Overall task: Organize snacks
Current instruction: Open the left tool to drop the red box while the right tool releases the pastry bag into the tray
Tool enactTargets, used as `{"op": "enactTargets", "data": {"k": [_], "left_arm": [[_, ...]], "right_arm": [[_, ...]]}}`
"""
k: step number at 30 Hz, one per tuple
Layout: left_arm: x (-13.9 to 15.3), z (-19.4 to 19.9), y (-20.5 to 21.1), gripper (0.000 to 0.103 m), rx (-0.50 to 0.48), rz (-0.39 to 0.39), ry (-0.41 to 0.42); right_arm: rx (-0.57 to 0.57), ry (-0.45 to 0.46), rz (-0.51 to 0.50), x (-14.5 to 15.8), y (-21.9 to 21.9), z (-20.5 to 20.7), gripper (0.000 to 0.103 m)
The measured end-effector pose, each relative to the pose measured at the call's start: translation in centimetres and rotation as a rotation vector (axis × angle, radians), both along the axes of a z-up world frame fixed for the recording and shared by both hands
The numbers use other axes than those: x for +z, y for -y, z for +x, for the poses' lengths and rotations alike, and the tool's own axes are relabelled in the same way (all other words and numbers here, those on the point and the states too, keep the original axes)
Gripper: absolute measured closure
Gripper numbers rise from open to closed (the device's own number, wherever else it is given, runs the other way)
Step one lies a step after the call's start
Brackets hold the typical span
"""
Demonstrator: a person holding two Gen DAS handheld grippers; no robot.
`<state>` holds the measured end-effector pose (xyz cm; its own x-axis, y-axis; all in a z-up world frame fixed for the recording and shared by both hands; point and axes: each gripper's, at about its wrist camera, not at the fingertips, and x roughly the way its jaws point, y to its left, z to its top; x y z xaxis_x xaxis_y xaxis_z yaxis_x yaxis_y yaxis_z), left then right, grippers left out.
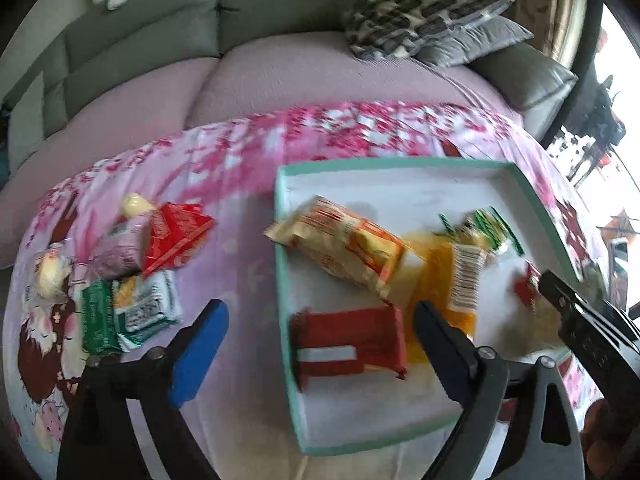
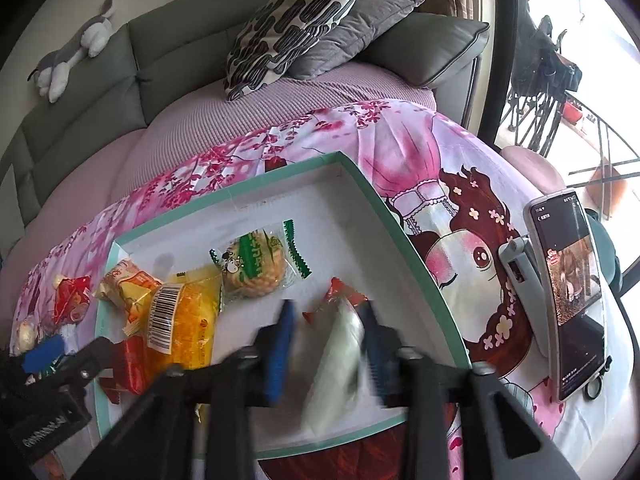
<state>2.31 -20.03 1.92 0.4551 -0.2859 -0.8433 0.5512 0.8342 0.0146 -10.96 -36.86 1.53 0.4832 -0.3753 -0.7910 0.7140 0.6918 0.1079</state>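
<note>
Right hand-held gripper (image 2: 326,344): nearest the right wrist camera, blue pads either side of a white-and-red sachet (image 2: 340,344); blurred, so a firm clamp cannot be told. It hangs over the near right of the tray (image 2: 416,256), seemingly to deposit it there.

Left hand-held gripper (image 1: 316,340): fingers wide apart, nothing held, straddling the tray's left rim above the red packet (image 1: 352,344), probably heading for the loose pile.

Tray contents: red packet, gold packet (image 1: 340,248), orange packet (image 2: 188,320), round cracker (image 2: 254,268), gathered as sorted.

Unsorted pile (image 1: 132,272): left of the tray on the pink floral cloth (image 1: 240,208); red, green and pale items awaiting transfer.
</note>
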Motion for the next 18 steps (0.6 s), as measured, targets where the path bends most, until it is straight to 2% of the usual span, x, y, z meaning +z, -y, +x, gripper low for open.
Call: {"op": "enactTargets", "data": {"k": [1,5,10,15,18], "left_arm": [[0.0,0.2,-0.2,0.009,0.014,0.0,0.003],[-0.1,1.4,-1.6,0.006,0.099,-0.003,0.015],[-0.7,2.6,-3.0,0.001,0.178,0.007,0.041],[-1.2,3.7,-4.1,0.0,0.225,0.003,0.042],[-1.3,4.0,-4.5,0.0,0.238,0.009,0.049]], "right_arm": [[0.0,0.003,-0.002,0.0,-0.1,0.0,0.037],[0.004,0.003,-0.007,0.0,-0.2,0.1,0.036],[0.008,-0.021,-0.004,-0.4,-0.3,0.5,0.019],[0.017,-0.029,-0.013,-0.6,-0.5,0.8,0.001],[0.021,-0.028,-0.024,-0.6,-0.7,0.9,0.0]]}}
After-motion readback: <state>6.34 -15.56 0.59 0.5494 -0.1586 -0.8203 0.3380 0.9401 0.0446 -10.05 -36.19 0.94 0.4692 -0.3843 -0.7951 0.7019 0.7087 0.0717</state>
